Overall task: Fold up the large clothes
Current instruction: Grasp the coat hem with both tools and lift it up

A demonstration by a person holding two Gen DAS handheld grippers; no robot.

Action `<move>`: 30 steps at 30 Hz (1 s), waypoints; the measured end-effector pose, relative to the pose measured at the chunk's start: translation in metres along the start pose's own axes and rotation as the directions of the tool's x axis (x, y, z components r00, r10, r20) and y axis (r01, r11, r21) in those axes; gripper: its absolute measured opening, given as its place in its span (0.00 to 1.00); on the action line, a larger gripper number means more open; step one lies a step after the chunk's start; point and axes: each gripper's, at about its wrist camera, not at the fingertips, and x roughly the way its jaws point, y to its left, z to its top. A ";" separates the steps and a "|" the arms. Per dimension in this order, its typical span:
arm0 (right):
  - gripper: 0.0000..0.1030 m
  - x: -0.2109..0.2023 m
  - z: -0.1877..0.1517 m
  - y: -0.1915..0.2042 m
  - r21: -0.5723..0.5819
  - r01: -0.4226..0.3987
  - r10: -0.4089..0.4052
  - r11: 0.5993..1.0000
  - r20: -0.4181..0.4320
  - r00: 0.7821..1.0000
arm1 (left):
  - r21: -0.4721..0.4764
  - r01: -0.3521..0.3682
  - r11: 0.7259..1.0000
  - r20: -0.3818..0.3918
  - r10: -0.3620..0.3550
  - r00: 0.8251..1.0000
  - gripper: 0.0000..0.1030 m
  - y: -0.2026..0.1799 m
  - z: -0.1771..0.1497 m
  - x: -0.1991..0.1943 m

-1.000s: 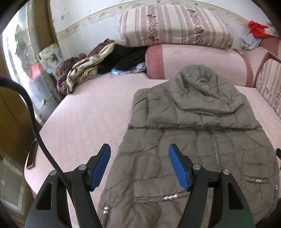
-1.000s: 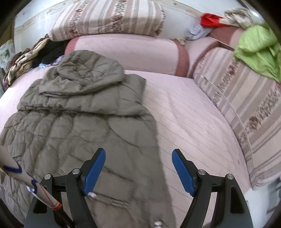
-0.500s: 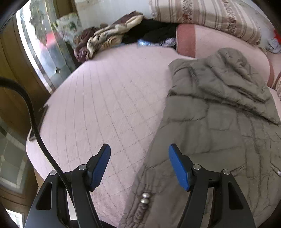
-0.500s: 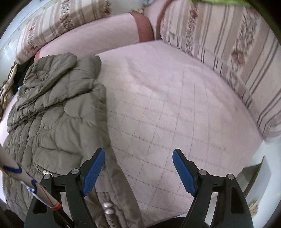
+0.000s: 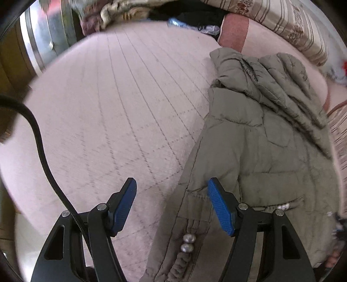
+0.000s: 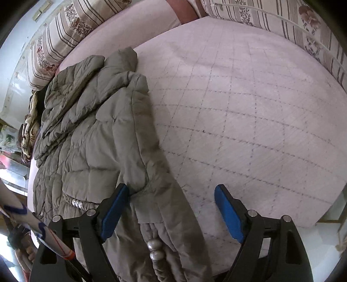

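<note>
Olive quilted jacket [image 5: 260, 151] lies flat on pink quilted bed [image 5: 119, 108], hood toward striped cushions [image 5: 292, 23]. Left wrist view: left tool [image 5: 172, 206] spread, jaws straddling jacket's left edge near cuff with metal snaps [image 5: 187, 243]; nothing pinched. Clothes pile [image 5: 121, 10] at far side, blurred. Right wrist view: right tool [image 6: 171, 212] spread, jaws have just been opening; jacket's right edge and cuff [image 6: 156, 249] lie between them, unpinched.

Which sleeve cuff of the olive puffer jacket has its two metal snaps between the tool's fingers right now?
The cuff under the right tool; the left-side cuff's snaps lie nearer than the left tool's fingertips.
</note>
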 end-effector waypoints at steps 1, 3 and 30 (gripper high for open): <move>0.87 0.000 -0.001 0.002 -0.003 -0.002 0.002 1.000 0.003 1.000 | -0.015 0.048 0.999 -0.025 -0.049 0.999 0.66 0.006 0.002 0.005; 0.88 0.002 -0.001 0.004 -0.003 -0.015 0.015 1.000 -0.001 1.000 | -0.041 0.126 0.991 -0.053 -0.128 0.990 0.69 0.017 0.007 0.011; 0.84 -0.012 -0.050 0.013 -0.059 -0.229 0.218 0.972 -0.152 0.964 | -0.160 0.518 0.840 -0.157 -0.540 0.827 0.72 0.034 -0.091 -0.015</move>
